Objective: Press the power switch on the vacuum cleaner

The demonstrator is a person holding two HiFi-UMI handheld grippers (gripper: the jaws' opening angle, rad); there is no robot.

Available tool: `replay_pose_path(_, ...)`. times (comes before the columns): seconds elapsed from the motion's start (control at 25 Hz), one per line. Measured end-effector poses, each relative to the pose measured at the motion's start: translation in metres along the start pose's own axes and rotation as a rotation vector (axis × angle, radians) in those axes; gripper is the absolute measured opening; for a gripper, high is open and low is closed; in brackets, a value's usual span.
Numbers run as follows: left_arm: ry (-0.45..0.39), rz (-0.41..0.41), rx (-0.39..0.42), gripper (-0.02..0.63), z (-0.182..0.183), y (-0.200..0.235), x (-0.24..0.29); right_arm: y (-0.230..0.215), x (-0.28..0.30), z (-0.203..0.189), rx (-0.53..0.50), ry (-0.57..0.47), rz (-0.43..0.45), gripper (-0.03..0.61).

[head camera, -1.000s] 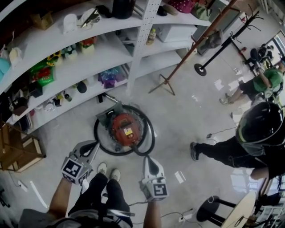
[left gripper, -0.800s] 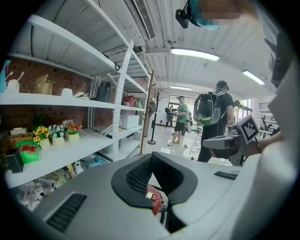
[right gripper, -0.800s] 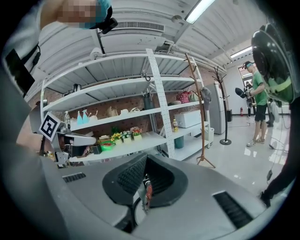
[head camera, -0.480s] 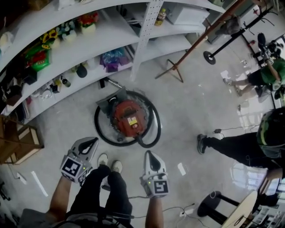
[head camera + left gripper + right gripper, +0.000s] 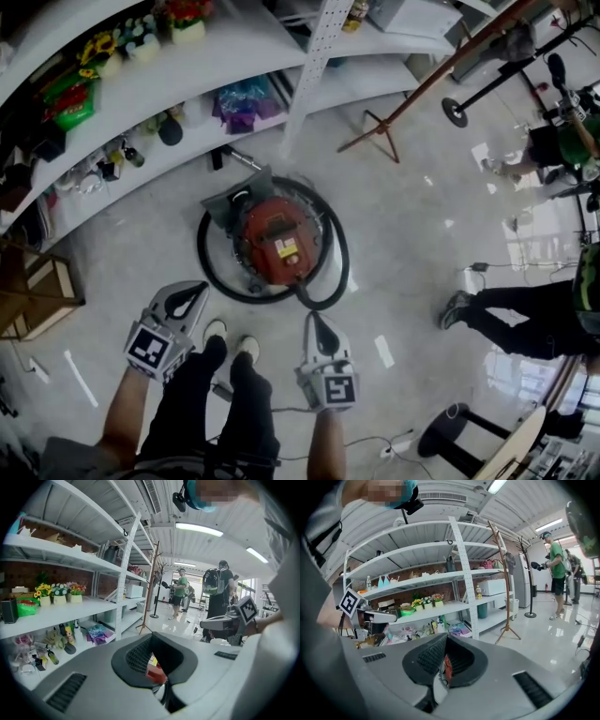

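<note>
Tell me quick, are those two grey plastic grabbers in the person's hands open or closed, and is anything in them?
Left grey plastic gripper: closed, holding nothing.
Right grey plastic gripper: closed, holding nothing.

Bkgd: white shelves [image 5: 246, 56] running along wall; grey floor [image 5: 403, 244] reflecting light; wooden coat rack [image 5: 427, 84] standing nr shelves.

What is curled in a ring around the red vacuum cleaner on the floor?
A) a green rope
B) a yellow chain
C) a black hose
C: in the head view a black hose loops in a ring on the floor around the red vacuum cleaner.
</note>
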State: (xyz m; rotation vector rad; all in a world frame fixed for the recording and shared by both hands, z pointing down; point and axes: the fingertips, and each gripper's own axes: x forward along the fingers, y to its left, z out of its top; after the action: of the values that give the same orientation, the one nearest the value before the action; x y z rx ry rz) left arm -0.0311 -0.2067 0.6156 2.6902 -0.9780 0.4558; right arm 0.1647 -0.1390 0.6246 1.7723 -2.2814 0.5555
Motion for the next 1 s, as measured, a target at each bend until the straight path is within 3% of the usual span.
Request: replay_pose_path(1.0, 0.066, -0.028, -0.031, 0.009, -0.146, 0.025, 0.072, -0.031, 0.082, -0.144, 0.026, 0.06, 0.018, 0.003)
